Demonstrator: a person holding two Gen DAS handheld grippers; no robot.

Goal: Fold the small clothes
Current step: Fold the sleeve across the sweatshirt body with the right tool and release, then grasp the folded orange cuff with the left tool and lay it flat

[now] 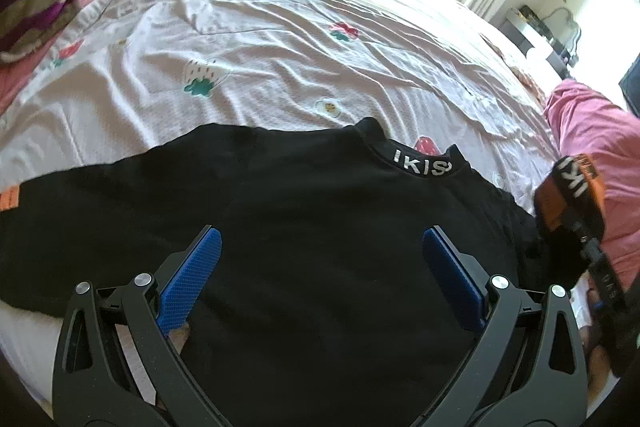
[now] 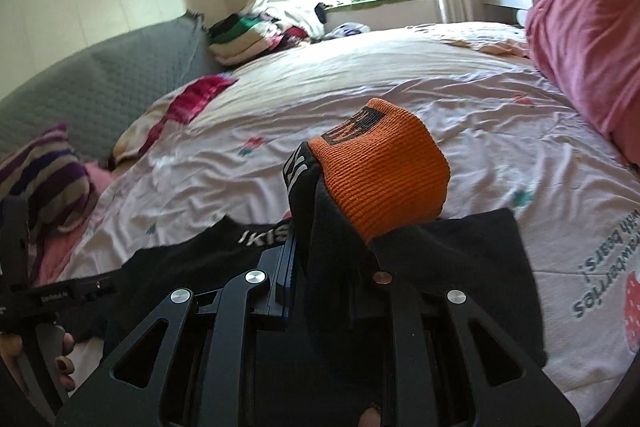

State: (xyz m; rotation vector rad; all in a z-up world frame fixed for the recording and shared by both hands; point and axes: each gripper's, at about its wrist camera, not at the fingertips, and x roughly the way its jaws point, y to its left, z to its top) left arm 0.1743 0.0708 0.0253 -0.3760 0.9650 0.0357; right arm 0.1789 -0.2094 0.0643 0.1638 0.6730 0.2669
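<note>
Right wrist view: right hand-held gripper [image 2: 316, 247] is clamped on the black top's [image 1: 300, 227] orange cuff [image 2: 384, 171]; left hand-held gripper [image 1: 320, 255] hovers wide open, empty, above the top on the bed [image 1: 280, 27].

Both wrist views look down, close, over the bed [image 1: 280, 27]; both show the black garment [image 1: 300, 227].

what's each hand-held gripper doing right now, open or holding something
Left hand-held gripper: open, empty, over the black top.
Right hand-held gripper: shut on the sleeve with the orange cuff.
</note>
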